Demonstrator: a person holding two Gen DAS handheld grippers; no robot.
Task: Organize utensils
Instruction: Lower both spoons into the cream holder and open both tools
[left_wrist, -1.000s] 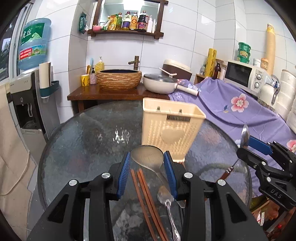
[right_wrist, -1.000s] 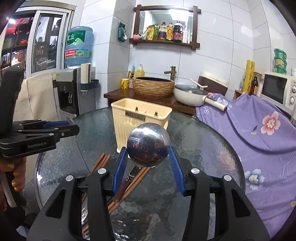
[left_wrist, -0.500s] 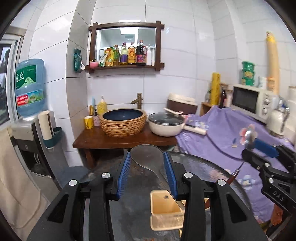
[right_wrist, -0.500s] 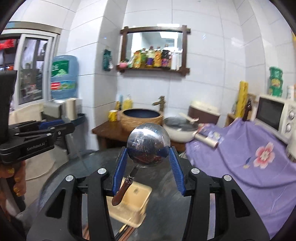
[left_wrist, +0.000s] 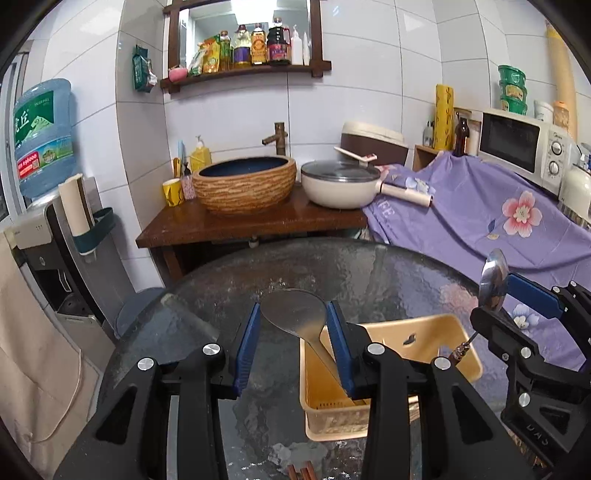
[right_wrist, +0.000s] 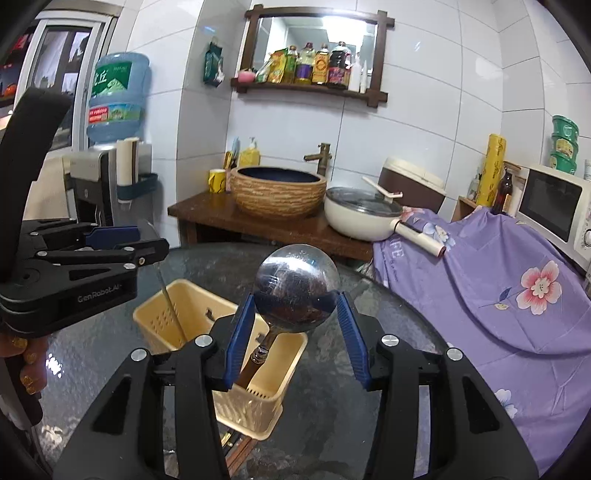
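On the left, the left gripper (left_wrist: 291, 345) has its jaws partly closed on the broad flat head of a metal rice paddle (left_wrist: 293, 314), whose handle slants down into the cream utensil basket (left_wrist: 391, 332) standing on the round glass table (left_wrist: 221, 280). In the right wrist view that handle shows as a thin rod entering the basket's left part. To do this step well, the person should lower the paddle until its handle end rests on the basket floor, and only then spread the jaws, so the head does not tip over the rim.

Further right, the right gripper (right_wrist: 293, 332) holds a round steel ladle (right_wrist: 295, 290) by its bowl, jaws about half closed against the bowl's sides. The ladle's wooden handle (right_wrist: 251, 369) points down into the basket's near part. The grip on a curved polished bowl looks liable to slip, so a slow, straight descent seems wise, with the handle kept off the basket wall. The two tools stand near each other; staggering the releases would likely avoid a clash. Brown chopsticks (left_wrist: 301, 472) lie on the table beside the basket, not yet put away.
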